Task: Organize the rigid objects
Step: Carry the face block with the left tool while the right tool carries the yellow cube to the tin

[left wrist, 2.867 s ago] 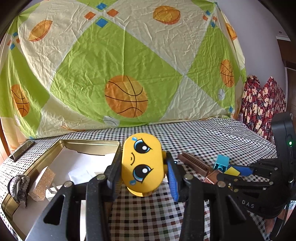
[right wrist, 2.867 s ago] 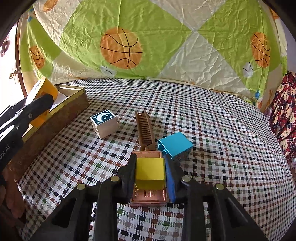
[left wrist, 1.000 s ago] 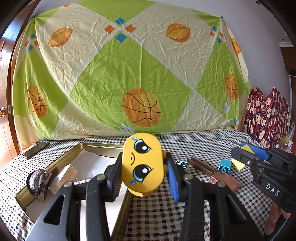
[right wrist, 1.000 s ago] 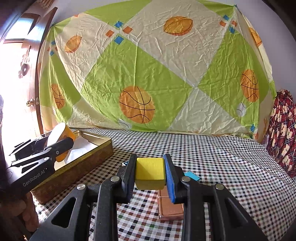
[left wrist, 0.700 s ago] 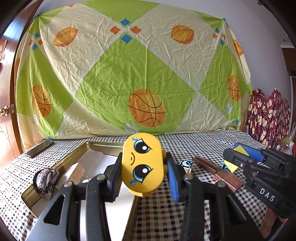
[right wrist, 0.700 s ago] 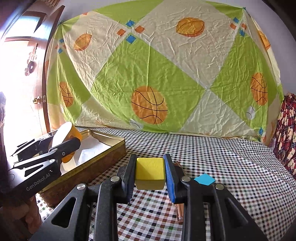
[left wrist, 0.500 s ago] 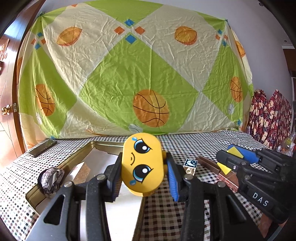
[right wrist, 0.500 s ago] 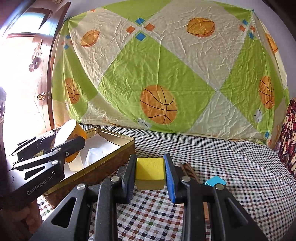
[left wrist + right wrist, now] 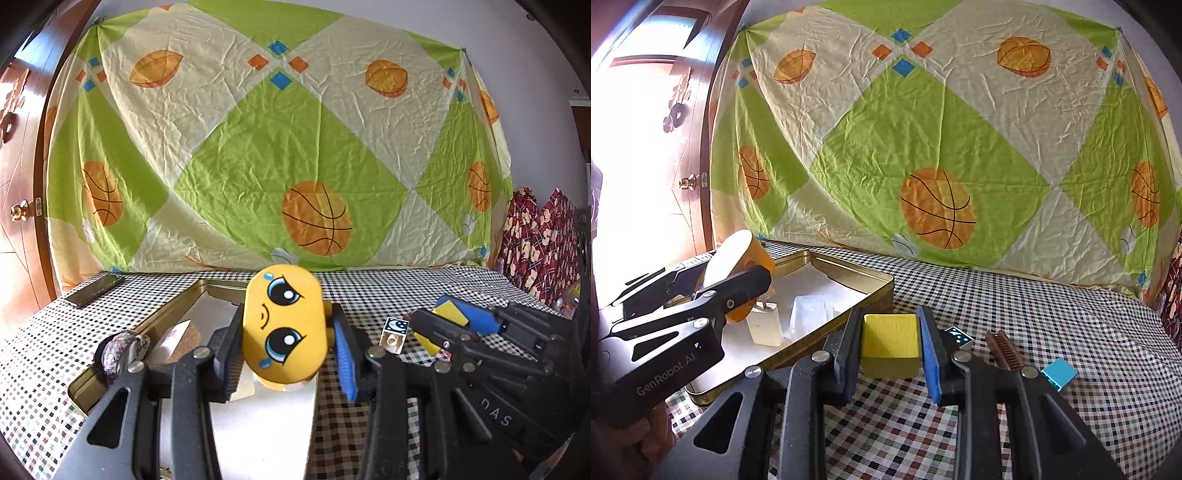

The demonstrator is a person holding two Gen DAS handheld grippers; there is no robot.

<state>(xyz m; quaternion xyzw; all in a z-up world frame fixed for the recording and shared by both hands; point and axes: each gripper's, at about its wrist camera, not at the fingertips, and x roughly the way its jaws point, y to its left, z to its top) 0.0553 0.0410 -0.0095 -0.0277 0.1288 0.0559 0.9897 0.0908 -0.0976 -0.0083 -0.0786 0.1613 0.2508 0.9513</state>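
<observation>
Tin: gold tin (image 9: 827, 264) lies open on the checked bench (image 9: 1052, 317), paper-lined; judged the collecting box for the rigid pieces.
Left tongs: left tongs (image 9: 284, 347) clamped on the yellow face toy (image 9: 282, 326), face toward the camera, gripped by its two sides. In the right wrist view the toy (image 9: 744, 258) hangs above the tin's near-left end, clear of the floor, likely so it can drop straight in.
Right tongs: right tongs (image 9: 890, 345) clamped on the yellow cube (image 9: 890, 341) across two flat faces, a square hold that should not twist. Cube rides above the bench just outside the tin's right wall, probably waiting its turn.
Inside tin: a pale clear block (image 9: 764, 326) standing, a cork-faced piece (image 9: 177, 334), and a crumpled dark lump (image 9: 122, 350) at the left rim.
Loose on bench: moon cube (image 9: 396, 330), brown comb (image 9: 1003, 349), blue block (image 9: 1059, 373), well apart from the tin, not yet sorted.
Phone: dark phone (image 9: 94, 290) at far left edge, outside the work.
Risk: two tools close over one tin; they could knock together.
</observation>
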